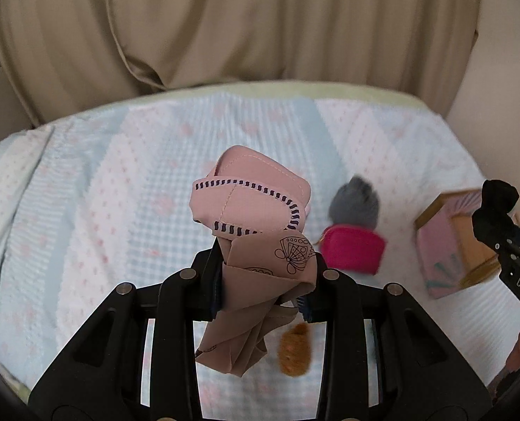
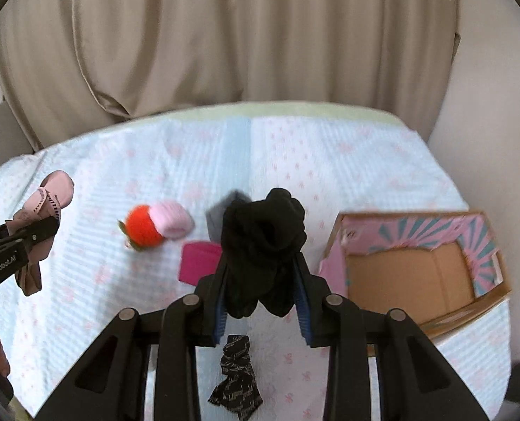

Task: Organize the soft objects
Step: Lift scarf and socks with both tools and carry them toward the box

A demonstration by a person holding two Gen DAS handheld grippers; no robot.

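My left gripper is shut on a pink patterned cloth and holds it above the bed; it also shows at the left of the right wrist view. My right gripper is shut on a bundle of black socks, held above the bed. The right gripper's tip with the black socks shows at the right of the left wrist view. An open cardboard box with a pink and teal rim lies on the bed to the right, its inside showing bare cardboard.
On the blue and white quilt lie an orange and pink plush, a magenta item, a grey item and a black patterned cloth. An orange plush lies under my left gripper. A beige curtain hangs behind.
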